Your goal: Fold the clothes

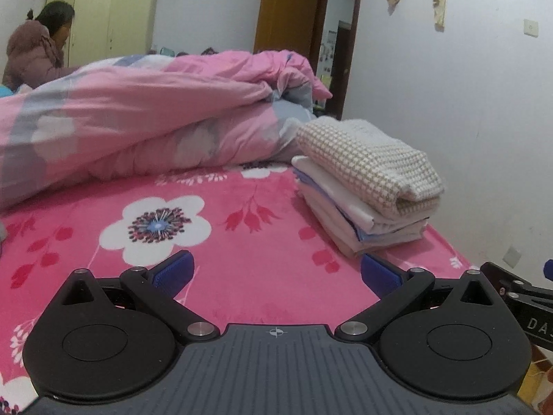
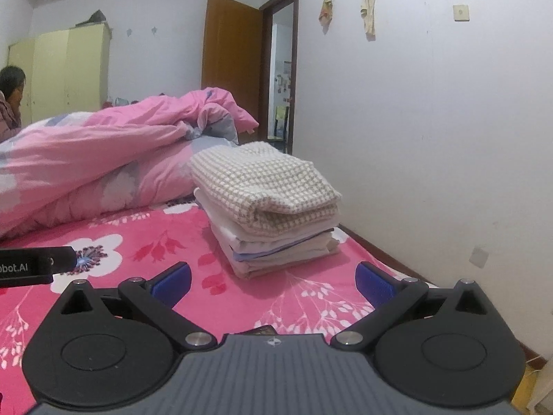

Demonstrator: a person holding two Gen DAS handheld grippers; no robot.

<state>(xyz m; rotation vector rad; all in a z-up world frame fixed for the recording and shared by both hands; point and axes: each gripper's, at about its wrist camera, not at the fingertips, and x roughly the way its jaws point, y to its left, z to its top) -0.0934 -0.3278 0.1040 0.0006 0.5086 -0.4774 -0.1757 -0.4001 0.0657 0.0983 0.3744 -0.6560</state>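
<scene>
One stack [image 2: 268, 214] of folded clothes lies on the pink flowered bed sheet [image 1: 242, 242], near the bed edge next to the wall. The top piece is one checked beige cloth [image 1: 369, 162]; under it are several thin white, blue and beige layers, too tight to count exactly. One pink quilt [image 1: 138, 114] is bunched behind the stack, touching it or just beside it. One person [image 1: 38, 52] sits at the far side of the bed. Two small cloths [image 2: 368, 10] hang on a wall rack.

The left gripper [image 1: 276, 273] has its jaws wide apart and holds nothing. The right gripper [image 2: 273, 280] is also spread wide and empty, low over the sheet, the stack just ahead of it.
</scene>
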